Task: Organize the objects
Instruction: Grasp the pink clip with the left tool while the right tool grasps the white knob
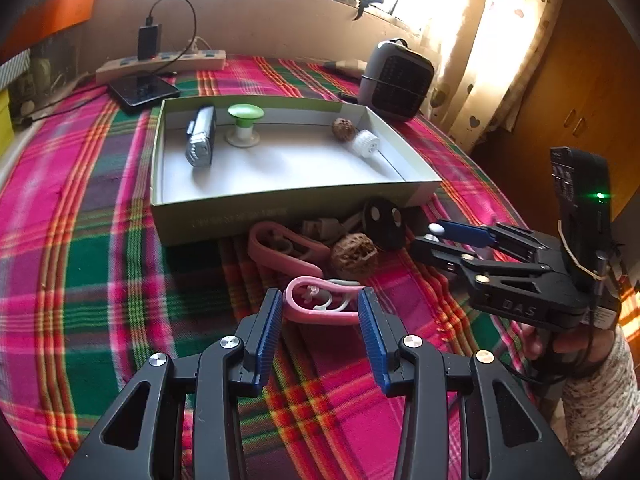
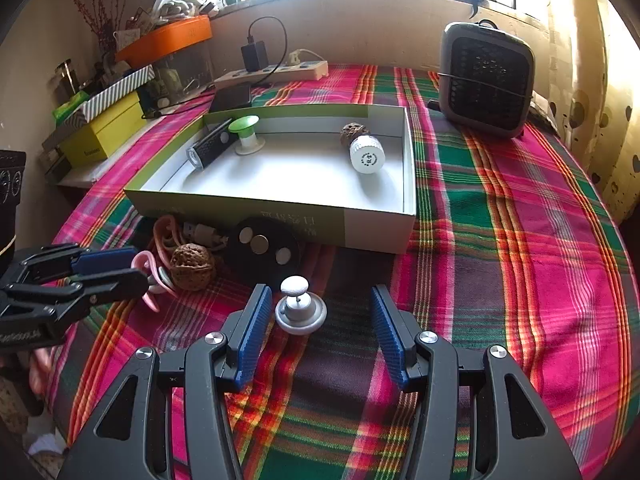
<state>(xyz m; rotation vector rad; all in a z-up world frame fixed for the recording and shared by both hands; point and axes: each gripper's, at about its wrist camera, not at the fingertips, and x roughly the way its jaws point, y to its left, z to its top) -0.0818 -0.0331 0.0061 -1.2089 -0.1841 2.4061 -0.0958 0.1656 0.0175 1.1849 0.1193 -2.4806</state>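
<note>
Knob (image 2: 300, 310) sits on the desk between the right gripper's (image 2: 318, 320) released fingers, nearer the left one. Left gripper (image 1: 321, 312), also released, straddles the pink clip (image 1: 320, 304) (long axis crosswise), box (image 1: 280, 208) beyond.

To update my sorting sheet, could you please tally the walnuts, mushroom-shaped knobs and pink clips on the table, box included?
Walnuts: 2
Mushroom-shaped knobs: 2
Pink clips: 2
Total: 6
</note>
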